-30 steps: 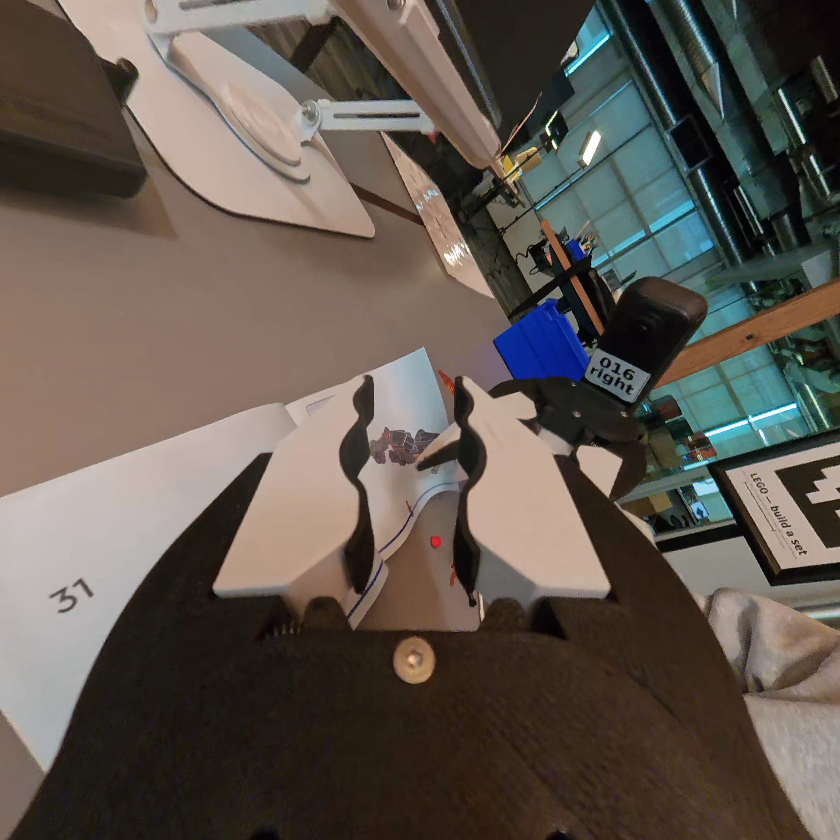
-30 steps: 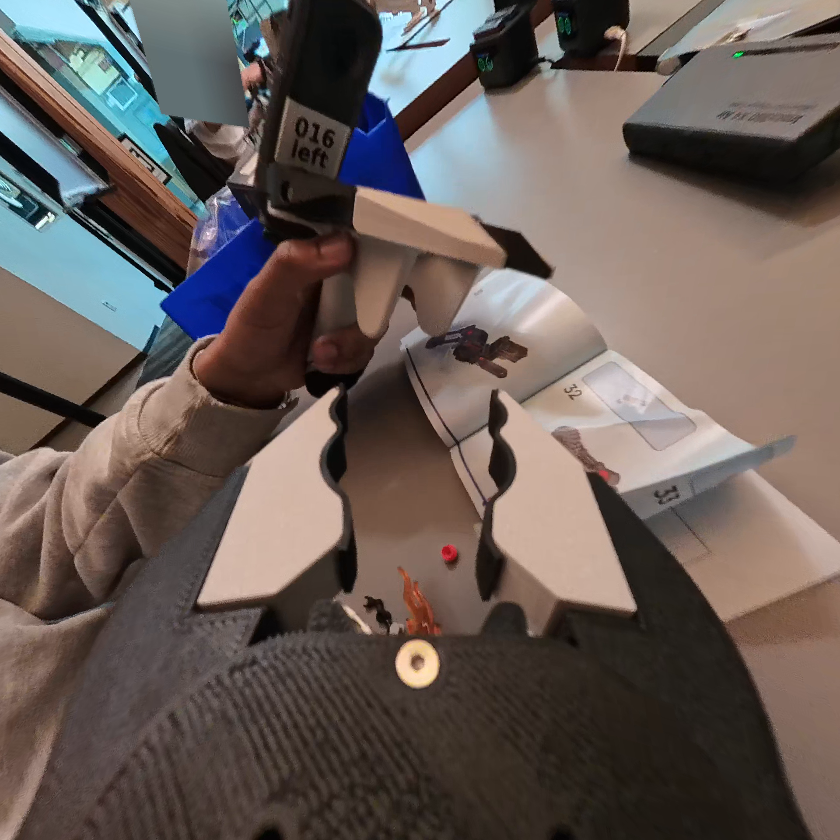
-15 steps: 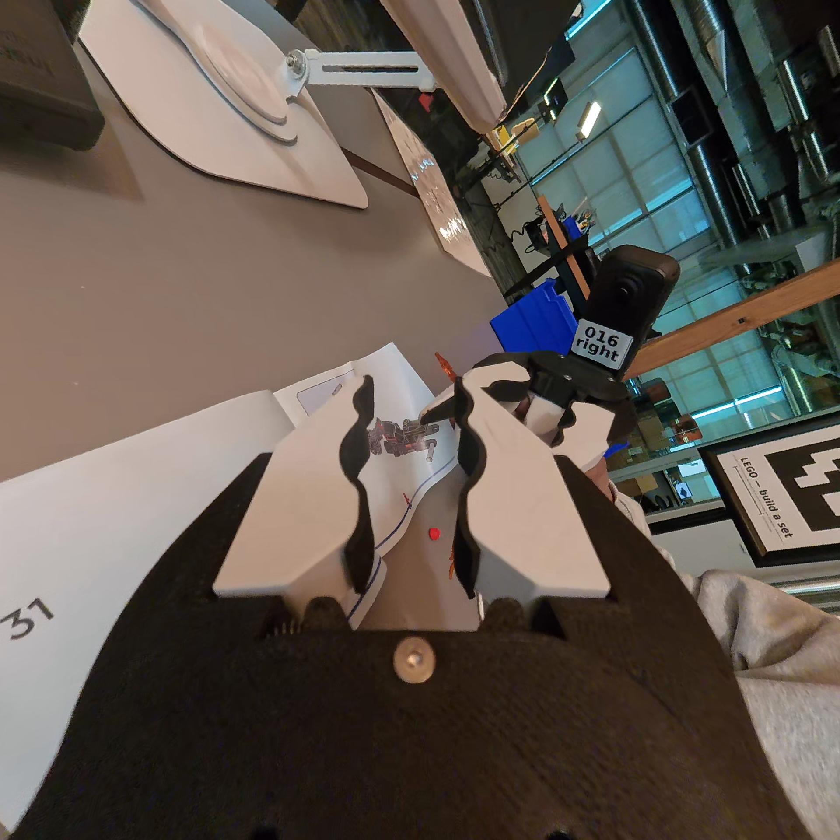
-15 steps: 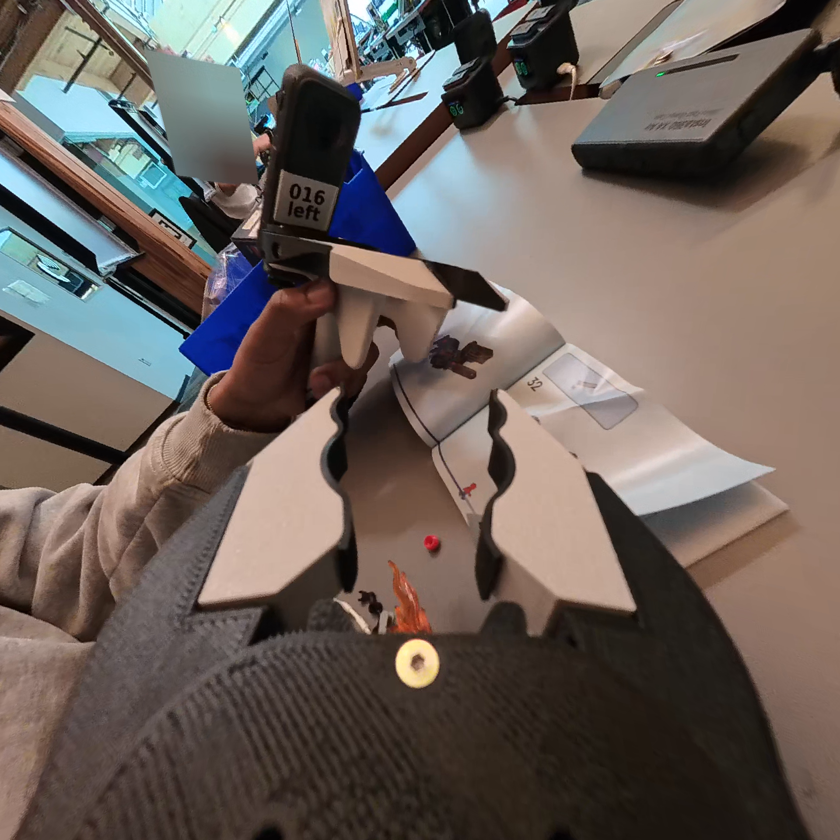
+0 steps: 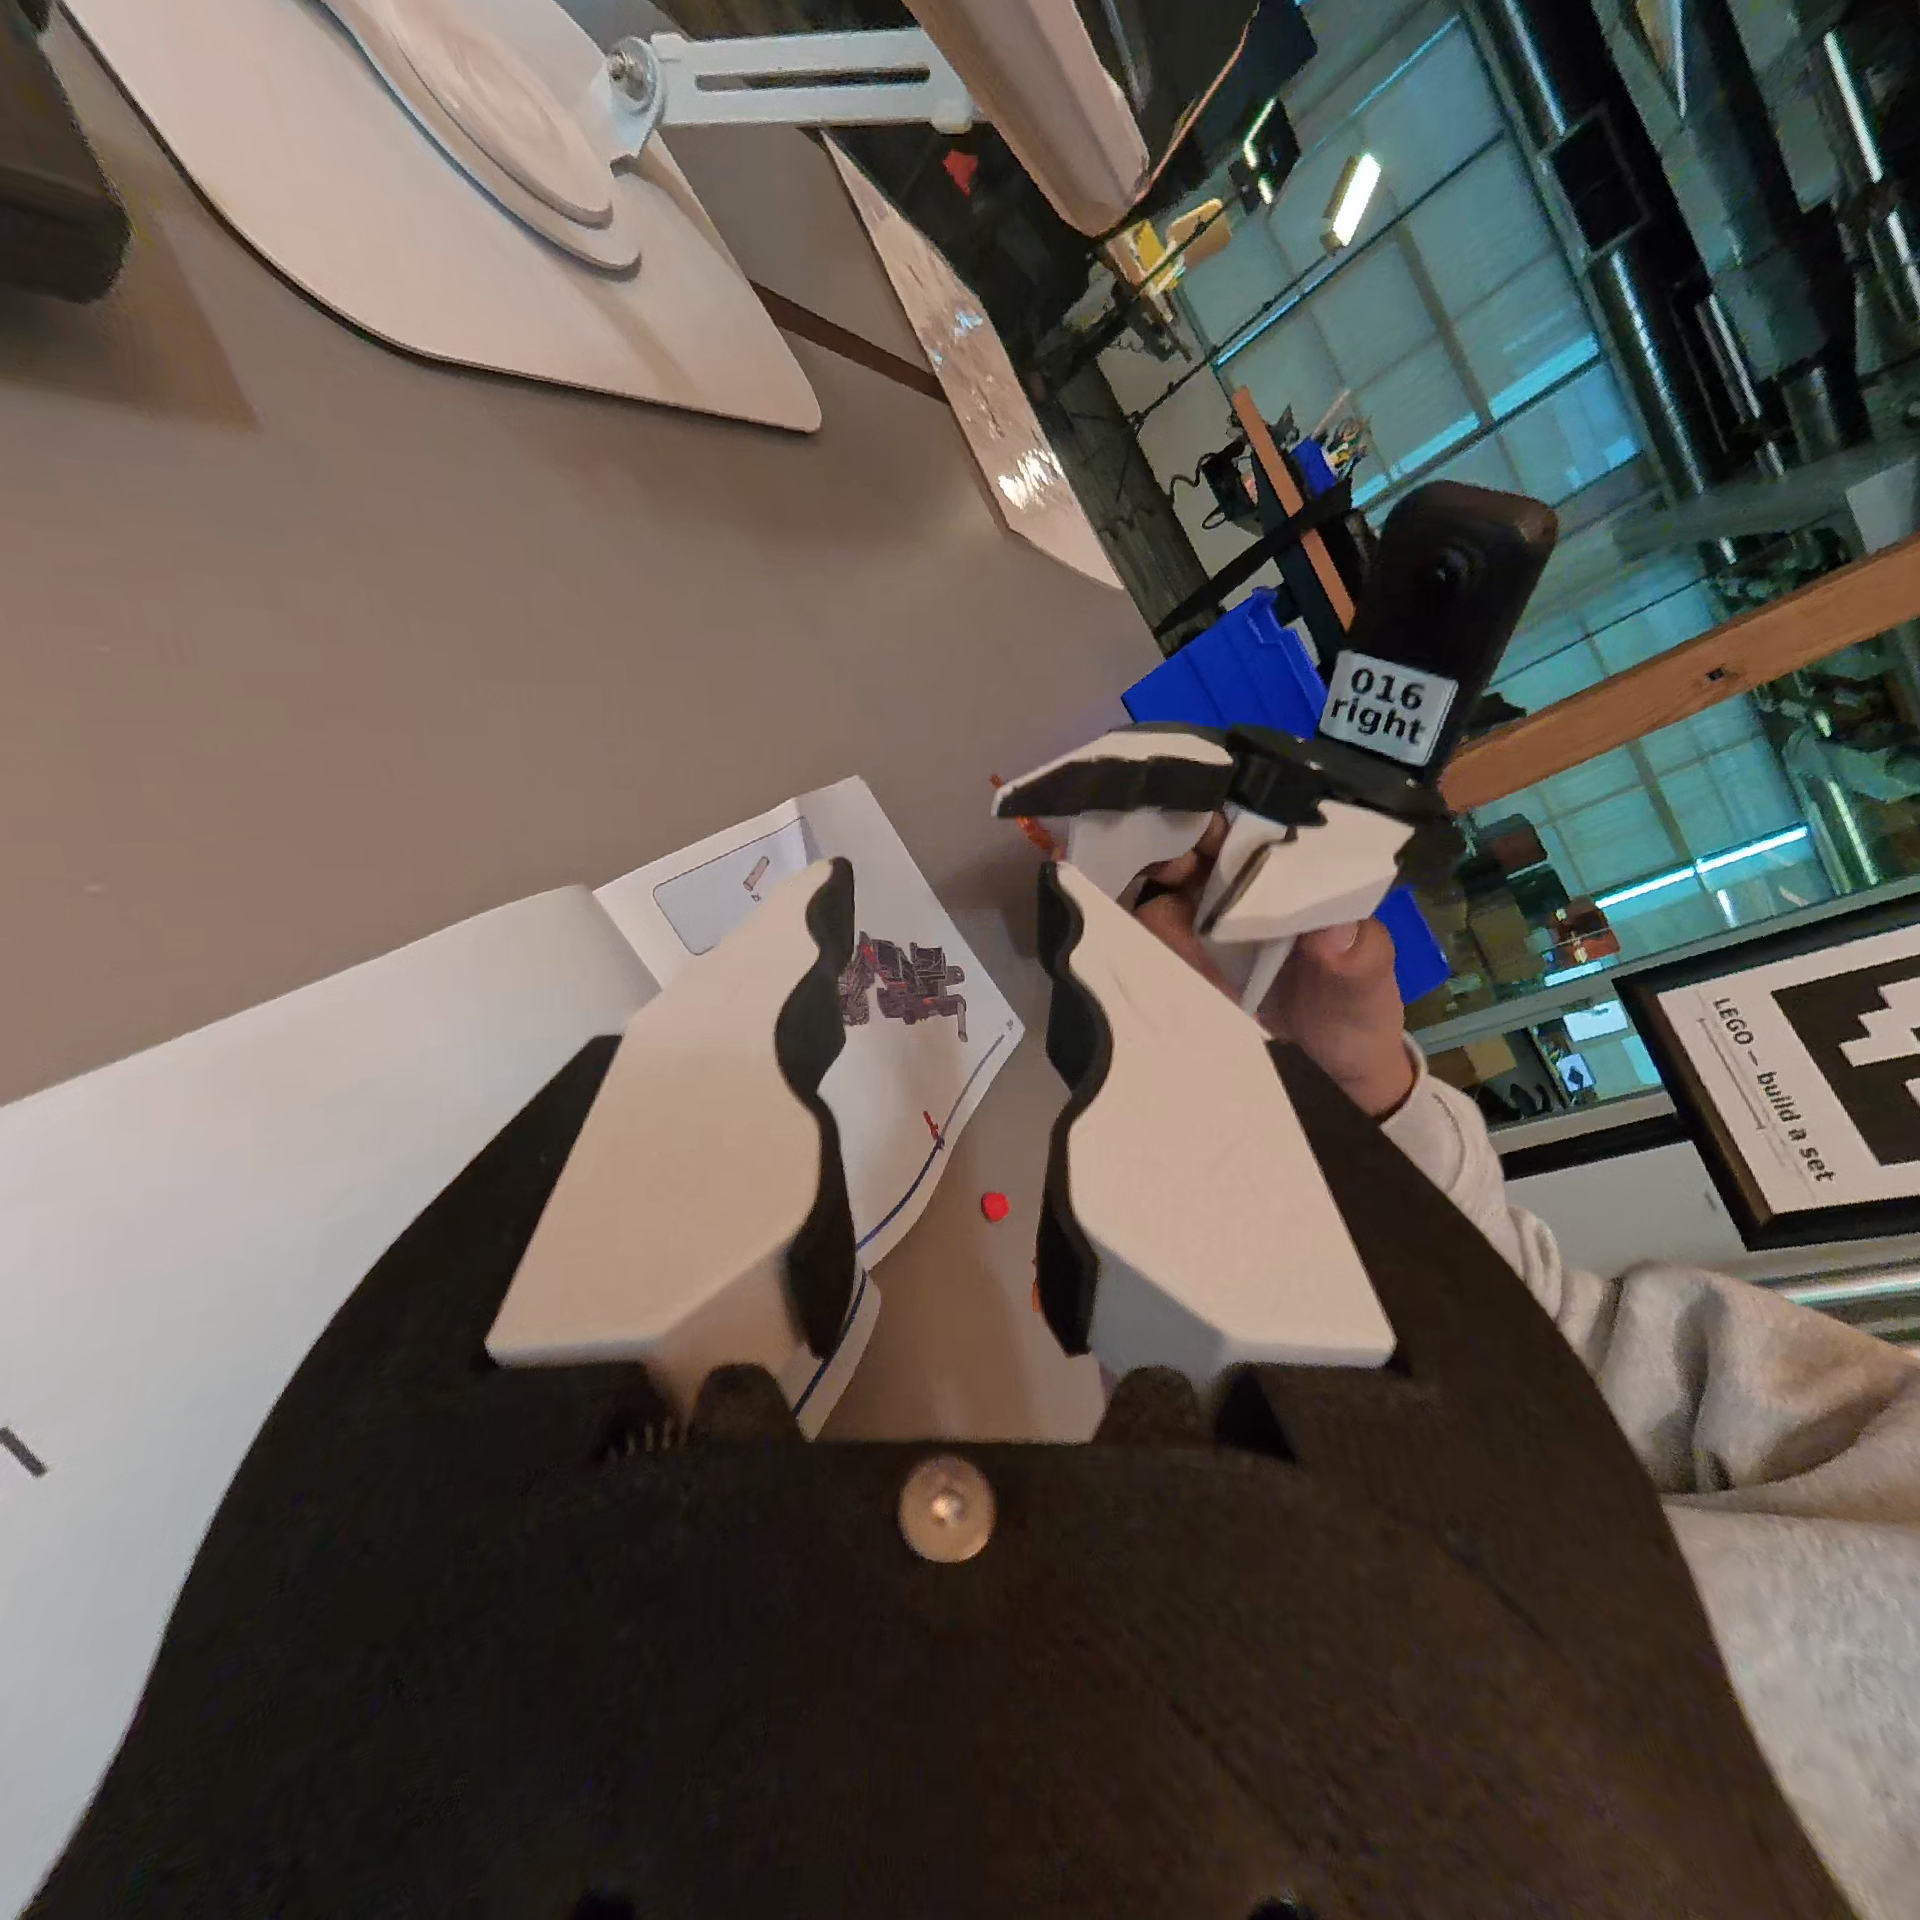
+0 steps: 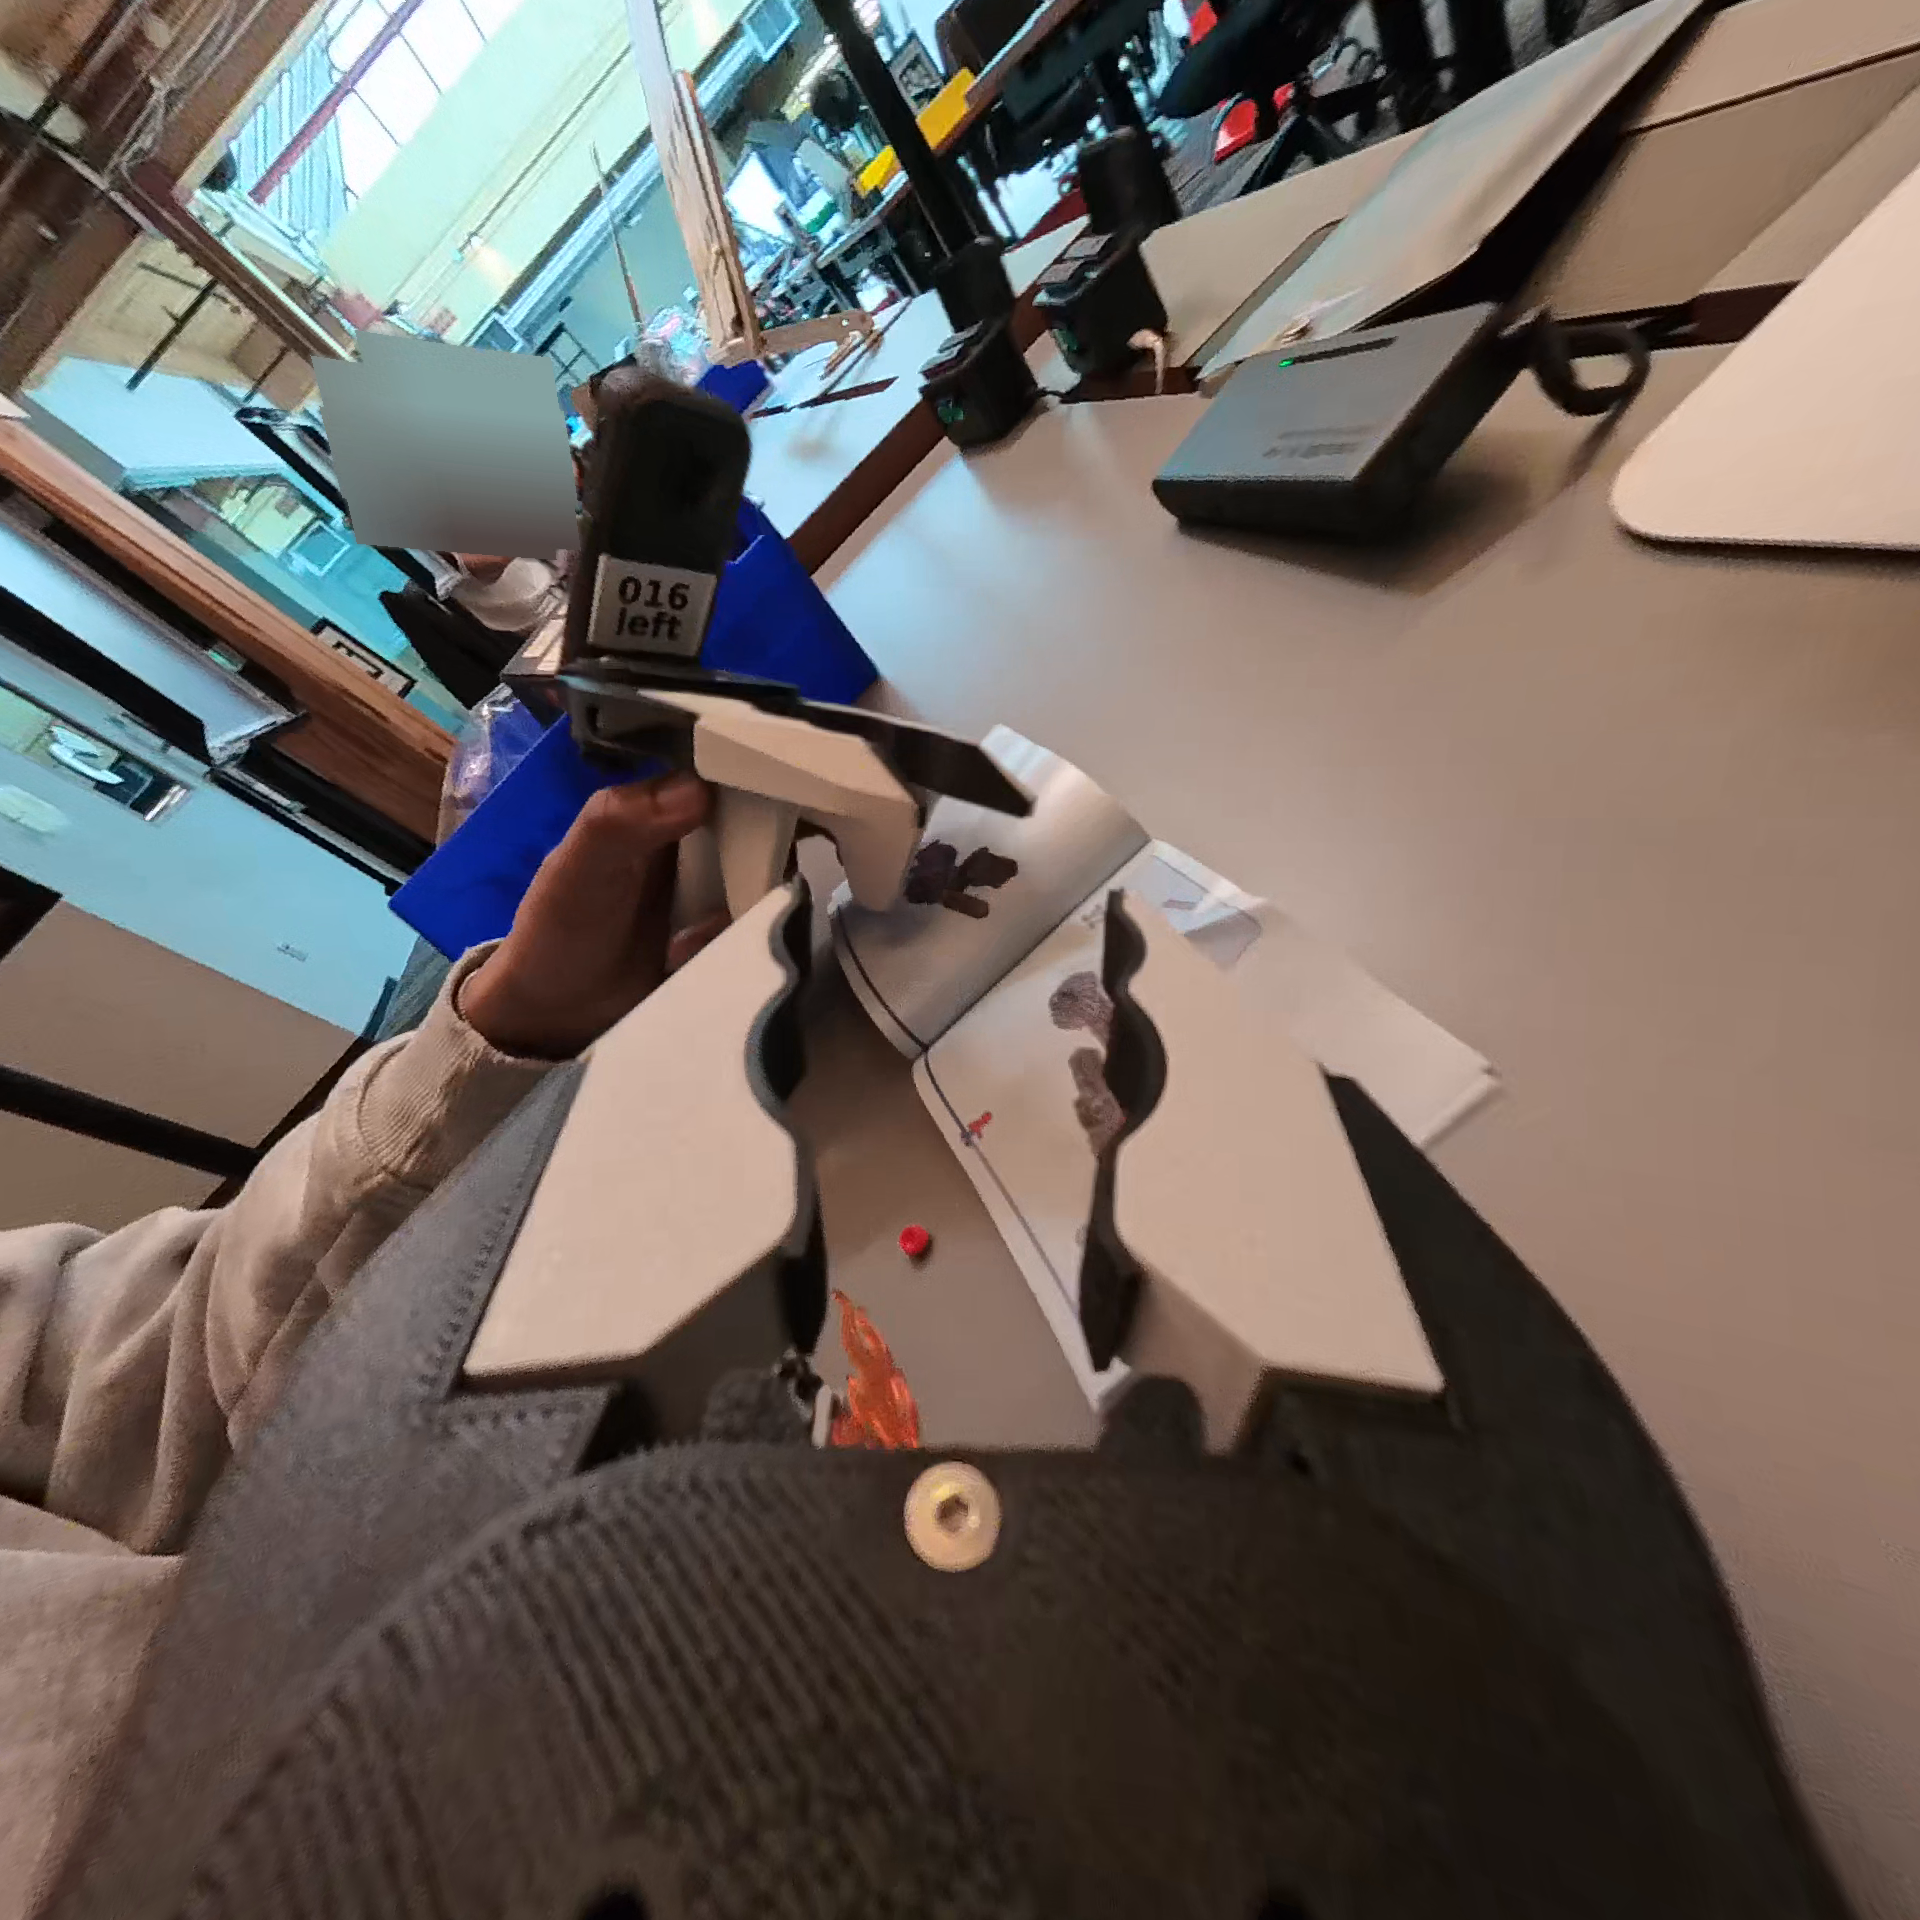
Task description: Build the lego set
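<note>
Compared with one second ago, the two tools have drawn apart: the right hand-held gripper [image 5: 1023, 805], which then sat directly ahead of the left fingers, now shows up and to the right of them in the left wrist view, and the hand [image 5: 1325, 997] that holds it is uncovered. In the right wrist view the left hand-held gripper [image 6: 940, 831] has moved farther off and higher, and more of the open instruction booklet [image 6: 997, 935] is exposed. The jaw gaps look the same as before.

The left hand-held gripper [image 5: 940, 1049] is moderately open and holds nothing; the right hand-held gripper [image 6: 956, 1091] is opened wider, also empty. Both hang above the grey tabletop [image 5: 520, 623].

The small red stud [image 5: 994, 1205] lies on the tabletop just beside the booklet's edge. In each wrist view it appears in the gap between that tool's own fingers, below them and touching neither.

Only the right wrist view shows the orange flame piece [image 6: 871, 1382] and a small dark piece beside it, near the base of the fingers; the left view gives just a sliver of orange. A dark flat box [image 6: 1320, 426] also shows only there. The left view alone shows the framed sign [image 5: 1808, 1091] and the white stand base [image 5: 468, 208]. A blue bin [image 6: 623, 810] appears in both.
</note>
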`<state>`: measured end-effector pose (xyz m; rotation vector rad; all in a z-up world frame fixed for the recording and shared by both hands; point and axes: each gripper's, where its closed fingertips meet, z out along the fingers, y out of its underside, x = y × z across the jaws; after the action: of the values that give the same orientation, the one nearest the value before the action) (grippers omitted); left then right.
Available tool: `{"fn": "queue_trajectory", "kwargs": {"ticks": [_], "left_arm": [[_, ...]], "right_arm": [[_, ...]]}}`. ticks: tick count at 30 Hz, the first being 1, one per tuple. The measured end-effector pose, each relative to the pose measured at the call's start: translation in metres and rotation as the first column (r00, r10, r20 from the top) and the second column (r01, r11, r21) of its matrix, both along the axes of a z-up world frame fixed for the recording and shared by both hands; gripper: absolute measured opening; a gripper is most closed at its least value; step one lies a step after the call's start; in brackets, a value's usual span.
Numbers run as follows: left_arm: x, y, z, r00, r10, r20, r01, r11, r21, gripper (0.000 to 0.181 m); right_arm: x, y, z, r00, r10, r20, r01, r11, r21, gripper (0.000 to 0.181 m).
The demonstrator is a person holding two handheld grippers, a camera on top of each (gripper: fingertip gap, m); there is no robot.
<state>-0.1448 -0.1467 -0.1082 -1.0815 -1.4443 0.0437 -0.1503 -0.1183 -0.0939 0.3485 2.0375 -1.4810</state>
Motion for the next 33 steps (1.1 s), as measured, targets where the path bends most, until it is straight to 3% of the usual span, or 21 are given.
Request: {"fn": "queue_trajectory", "kwargs": {"ticks": [8, 11, 13, 16, 20, 26, 33], "left_arm": [[-0.001, 0.004, -0.017, 0.998, -0.002, 0.070, 0.012, 0.989, -0.149, 0.038], [-0.004, -0.004, -0.025, 0.990, 0.083, 0.110, -0.053, 0.967, -0.250, 0.064], [-0.007, -0.010, -0.028, 0.983, 0.154, 0.104, -0.106, 0.923, -0.370, 0.077], [-0.007, -0.008, -0.041, 0.968, 0.205, 0.147, -0.093, 0.831, -0.548, 0.079], [-0.007, -0.003, -0.056, 0.951, 0.240, 0.194, -0.055, 0.750, -0.659, 0.083], [-0.006, -0.009, -0.065, 0.939, 0.281, 0.200, -0.037, 0.657, -0.753, 0.075], [-0.005, -0.017, -0.064, 0.931, 0.308, 0.196, -0.058, 0.653, -0.755, 0.048]], "right_arm": [[-0.045, 0.023, -0.016, 0.982, -0.144, -0.120, 0.159, 0.979, 0.129, 0.056], [-0.049, 0.026, -0.017, 0.982, -0.157, -0.108, 0.171, 0.977, 0.129, 0.056], [-0.050, 0.026, -0.016, 0.981, -0.160, -0.105, 0.173, 0.977, 0.123, 0.055], [-0.051, 0.027, -0.015, 0.979, -0.162, -0.124, 0.178, 0.976, 0.126, 0.055], [-0.051, 0.027, -0.014, 0.977, -0.165, -0.136, 0.182, 0.976, 0.124, 0.055], [-0.050, 0.027, -0.012, 0.976, -0.167, -0.142, 0.184, 0.976, 0.118, 0.054], [-0.050, 0.026, -0.011, 0.973, -0.167, -0.160, 0.186, 0.975, 0.117, 0.054]]}}
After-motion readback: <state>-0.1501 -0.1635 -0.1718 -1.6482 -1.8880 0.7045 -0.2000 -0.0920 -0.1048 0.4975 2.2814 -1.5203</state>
